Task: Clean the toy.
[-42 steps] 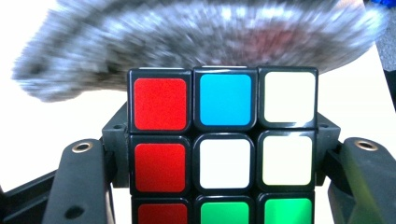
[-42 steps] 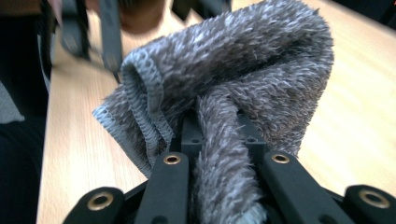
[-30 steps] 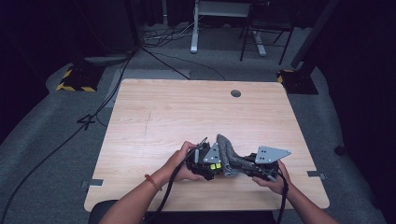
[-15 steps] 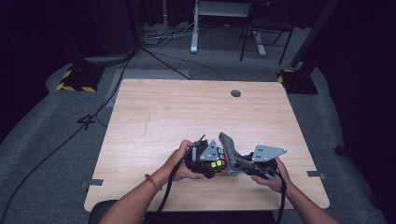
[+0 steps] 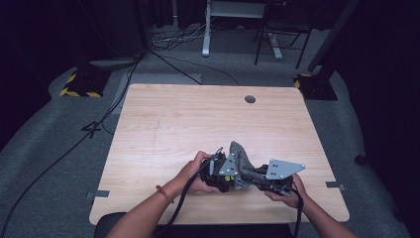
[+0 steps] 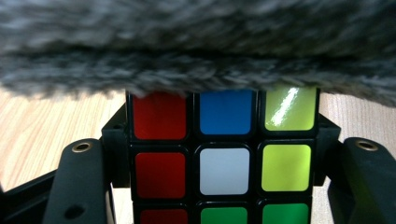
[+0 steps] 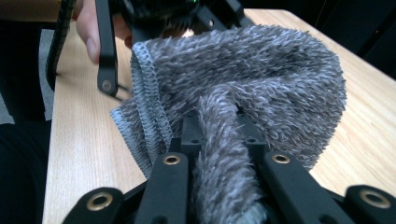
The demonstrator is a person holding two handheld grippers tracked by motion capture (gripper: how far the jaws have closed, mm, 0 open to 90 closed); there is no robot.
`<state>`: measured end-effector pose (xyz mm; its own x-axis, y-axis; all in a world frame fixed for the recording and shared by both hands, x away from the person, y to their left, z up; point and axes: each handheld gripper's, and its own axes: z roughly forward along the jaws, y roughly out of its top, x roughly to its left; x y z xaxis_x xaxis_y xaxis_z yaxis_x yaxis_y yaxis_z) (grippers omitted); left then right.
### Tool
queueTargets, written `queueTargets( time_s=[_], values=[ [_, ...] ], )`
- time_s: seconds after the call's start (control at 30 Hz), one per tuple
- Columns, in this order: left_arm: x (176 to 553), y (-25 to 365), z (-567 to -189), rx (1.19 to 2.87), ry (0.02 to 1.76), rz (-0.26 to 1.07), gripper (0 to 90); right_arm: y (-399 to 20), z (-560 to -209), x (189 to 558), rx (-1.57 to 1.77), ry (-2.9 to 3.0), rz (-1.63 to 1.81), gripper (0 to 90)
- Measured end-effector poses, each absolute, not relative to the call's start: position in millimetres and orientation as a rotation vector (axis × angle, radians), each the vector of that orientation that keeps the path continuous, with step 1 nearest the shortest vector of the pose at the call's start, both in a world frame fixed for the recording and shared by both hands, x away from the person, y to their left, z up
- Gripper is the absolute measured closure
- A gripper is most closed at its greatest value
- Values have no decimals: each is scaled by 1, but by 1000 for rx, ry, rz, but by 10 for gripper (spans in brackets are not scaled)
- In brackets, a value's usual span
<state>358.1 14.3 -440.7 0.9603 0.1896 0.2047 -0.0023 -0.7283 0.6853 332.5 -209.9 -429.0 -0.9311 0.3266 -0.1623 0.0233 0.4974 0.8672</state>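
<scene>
Since 1 second ago the cloth [image 5: 243, 163] has lifted slightly over the cube [image 6: 224, 154]; left gripper [image 6: 224, 186] clamps cube, right gripper [image 7: 223, 163] pinches cloth, so wiping appears underway.

On the table [image 5: 163, 124], near its front edge and a little right of the middle, the left gripper [image 5: 221, 171] and the right gripper [image 5: 265, 181] meet, left beside right. Between the left gripper's jaws sits a puzzle cube [image 6: 223, 161], one jaw on each of its sides. A fluffy cloth [image 7: 261, 88] lies over the cube's far part and runs rightward into the right gripper, whose jaws pinch a fold of it. The cloth rises above both grippers in the high view. Behind them, near the table's far edge, is a cable hole [image 5: 250, 99]. Beyond the table, on the floor [image 5: 49, 139], stands a desk frame [image 5: 205, 29]
</scene>
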Motion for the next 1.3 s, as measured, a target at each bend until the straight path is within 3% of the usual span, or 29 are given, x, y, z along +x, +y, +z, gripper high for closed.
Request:
queueTargets(
  time_s=[0.43,0.9,1.3],
  values=[
    [358,23,-432,2283,127,287,335,-223,-448,352,454,2516,1338,782],
    [356,7,-447,2392,115,344,332,-205,-431,335,311,2450,1471,781],
    [357,26,-428,2257,119,322,334,-228,-450,356,498,2477,1376,781]
  ],
)
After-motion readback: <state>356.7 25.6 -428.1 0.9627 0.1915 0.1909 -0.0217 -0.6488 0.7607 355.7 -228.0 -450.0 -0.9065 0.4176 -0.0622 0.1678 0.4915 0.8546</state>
